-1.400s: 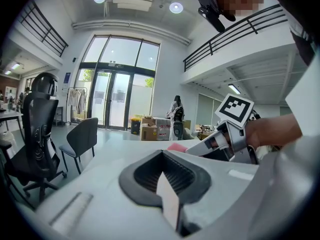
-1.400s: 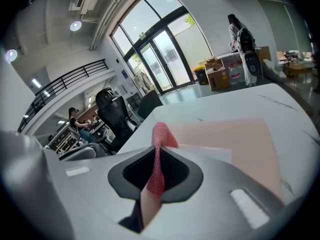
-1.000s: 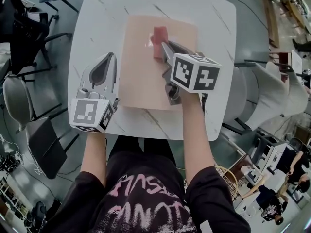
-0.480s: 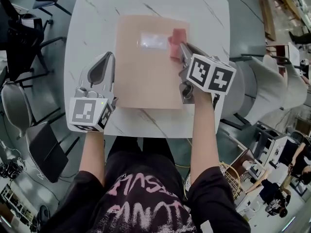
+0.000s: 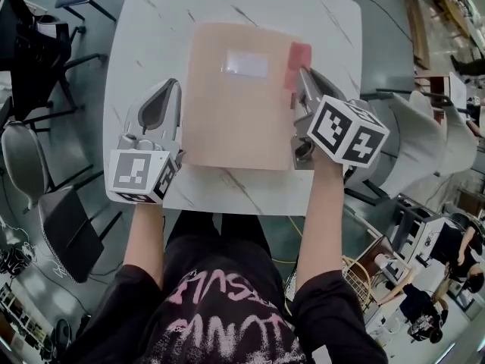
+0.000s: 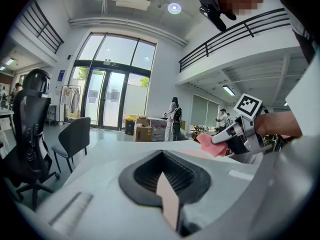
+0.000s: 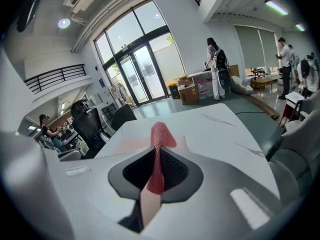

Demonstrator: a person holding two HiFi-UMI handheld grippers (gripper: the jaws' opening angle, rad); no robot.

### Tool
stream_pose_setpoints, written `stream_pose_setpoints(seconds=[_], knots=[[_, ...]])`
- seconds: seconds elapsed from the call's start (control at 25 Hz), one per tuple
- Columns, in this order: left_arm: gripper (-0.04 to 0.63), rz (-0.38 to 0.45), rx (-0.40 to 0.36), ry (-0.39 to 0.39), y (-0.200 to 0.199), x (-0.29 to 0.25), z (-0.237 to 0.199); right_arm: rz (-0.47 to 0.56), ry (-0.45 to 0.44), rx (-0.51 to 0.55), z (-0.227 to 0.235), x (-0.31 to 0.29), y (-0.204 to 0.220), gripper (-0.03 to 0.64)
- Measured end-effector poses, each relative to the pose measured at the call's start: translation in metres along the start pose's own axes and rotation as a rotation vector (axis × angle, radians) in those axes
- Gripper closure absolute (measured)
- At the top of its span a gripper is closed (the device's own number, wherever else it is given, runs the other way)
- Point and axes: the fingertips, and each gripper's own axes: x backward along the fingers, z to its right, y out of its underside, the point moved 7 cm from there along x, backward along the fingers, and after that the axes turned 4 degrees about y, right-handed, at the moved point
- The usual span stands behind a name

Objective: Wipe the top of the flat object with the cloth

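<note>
Tan flat object (image 5: pixel 227 112), long axis pointing away — pink cloth (image 5: pixel 297 58) clamped in right gripper (image 5: pixel 301 76), left gripper (image 5: pixel 167 91) seemingly closed

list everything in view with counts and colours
table: one, white marbled, centre
flat object: one, peach with a pale label, lying on the table
cloth: one, pinkish red, at the flat object's right edge
chairs: several, dark ones left of the table, white ones to its right
left gripper: one, grey, jaws together, empty, left of the flat object
right gripper: one, grey, jaws shut on the cloth
</note>
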Motion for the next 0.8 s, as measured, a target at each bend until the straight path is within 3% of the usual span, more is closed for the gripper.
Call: stream_pose_setpoints(seconds=[0.16, 0.4, 0.8], knots=[[0.594, 0.008, 0.006, -0.005, -0.003, 0.006, 0.0, 0.014, -0.095, 0.011, -0.041, -0.005, 0.002, 0.571], [0.595, 0.015, 0.014, -0.027, -0.006, 0.015, -0.007, -0.07, -0.241, 0.029, -0.11, -0.025, 0.029, 0.569], [0.594, 0.011, 0.022, -0.097, -0.004, 0.034, -0.03, -0.149, -0.361, 0.067, -0.17, -0.042, 0.056, 0.569]])
